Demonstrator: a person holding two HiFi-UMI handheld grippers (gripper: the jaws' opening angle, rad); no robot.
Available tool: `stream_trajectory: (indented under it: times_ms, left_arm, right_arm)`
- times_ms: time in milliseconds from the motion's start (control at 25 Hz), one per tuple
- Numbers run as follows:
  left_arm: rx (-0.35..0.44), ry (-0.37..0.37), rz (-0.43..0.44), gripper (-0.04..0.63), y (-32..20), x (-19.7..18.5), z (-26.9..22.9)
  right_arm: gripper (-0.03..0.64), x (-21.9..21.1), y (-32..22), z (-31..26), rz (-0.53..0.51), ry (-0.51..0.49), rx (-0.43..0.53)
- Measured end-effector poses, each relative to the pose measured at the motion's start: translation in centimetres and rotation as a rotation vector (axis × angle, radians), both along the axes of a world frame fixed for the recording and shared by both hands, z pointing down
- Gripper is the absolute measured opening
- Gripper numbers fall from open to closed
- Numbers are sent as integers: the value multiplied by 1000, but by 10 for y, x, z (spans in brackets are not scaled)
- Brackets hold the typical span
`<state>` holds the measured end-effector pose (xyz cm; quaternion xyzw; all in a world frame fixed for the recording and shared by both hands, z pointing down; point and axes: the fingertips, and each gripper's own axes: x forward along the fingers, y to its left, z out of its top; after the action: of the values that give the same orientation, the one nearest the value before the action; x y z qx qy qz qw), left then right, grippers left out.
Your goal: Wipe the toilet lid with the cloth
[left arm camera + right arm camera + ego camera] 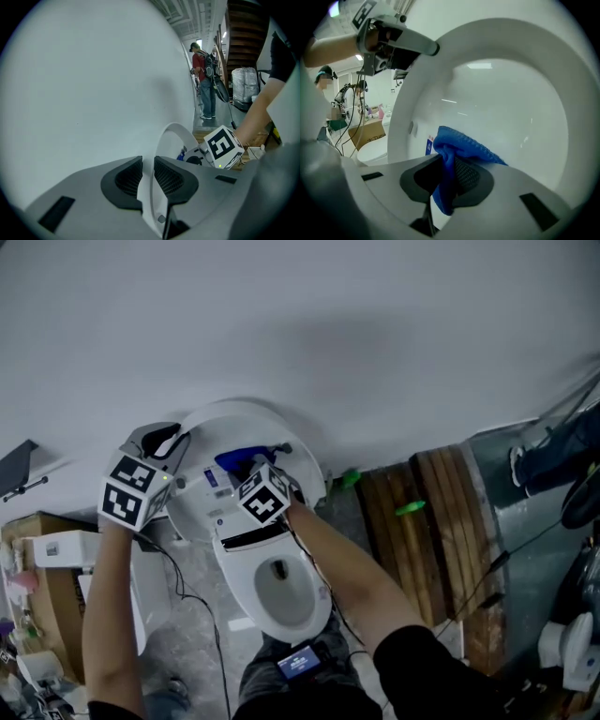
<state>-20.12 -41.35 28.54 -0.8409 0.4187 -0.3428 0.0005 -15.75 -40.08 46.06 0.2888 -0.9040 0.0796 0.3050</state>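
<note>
The white toilet lid (246,424) stands raised above the open bowl (281,601). My left gripper (172,441) is shut on the lid's left rim; in the left gripper view that thin rim (172,135) runs between the pads of the left gripper (147,169). My right gripper (249,468) is shut on a blue cloth (240,460) held against the lid's inner face. In the right gripper view the cloth (461,144) bunches out of the right gripper (447,172) and touches the glossy lid (511,93). The left gripper (396,44) shows at the lid's upper left edge.
A plain white wall (300,324) stands right behind the lid. A cardboard box (52,592) and clutter are to the left, a wooden pallet (431,531) to the right. Cables trail on the floor. A person (204,79) stands far off.
</note>
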Motion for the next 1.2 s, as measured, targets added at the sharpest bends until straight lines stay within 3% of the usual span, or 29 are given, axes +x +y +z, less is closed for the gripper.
stream_trajectory:
  times_ms: [160, 360, 560, 680, 800, 880, 1000, 1120, 1200]
  left_arm:
    - [-7, -20, 22, 65, 3, 1, 1]
    - [51, -52, 83, 66, 10, 4, -5]
    - [53, 33, 117, 77, 18, 9, -11]
    - [24, 58, 131, 97, 18, 4, -18]
    - [12, 41, 166, 101, 19, 5, -23]
    - [38, 68, 160, 101, 18, 3, -39]
    - [70, 46, 87, 101, 1, -12, -47]
    - [-2, 8, 20, 101, -12, -22, -18]
    - [-28, 30, -2, 68, -13, -22, -6]
  right_arm:
    - [63, -3, -5, -31, 5, -31, 27]
    - [63, 3, 1, -64, -15, -82, 52]
    - [63, 30, 15, -122, -69, -169, 108]
    - [63, 49, 16, -166, -88, -279, 136]
    - [63, 73, 8, -209, -54, -391, 149]
    - [63, 90, -7, -228, -4, -421, 173]
    - [63, 106, -44, -235, 84, -390, 226]
    - [63, 108, -72, -235, 153, -314, 302]
    - [62, 102, -83, -228, 158, -226, 335]
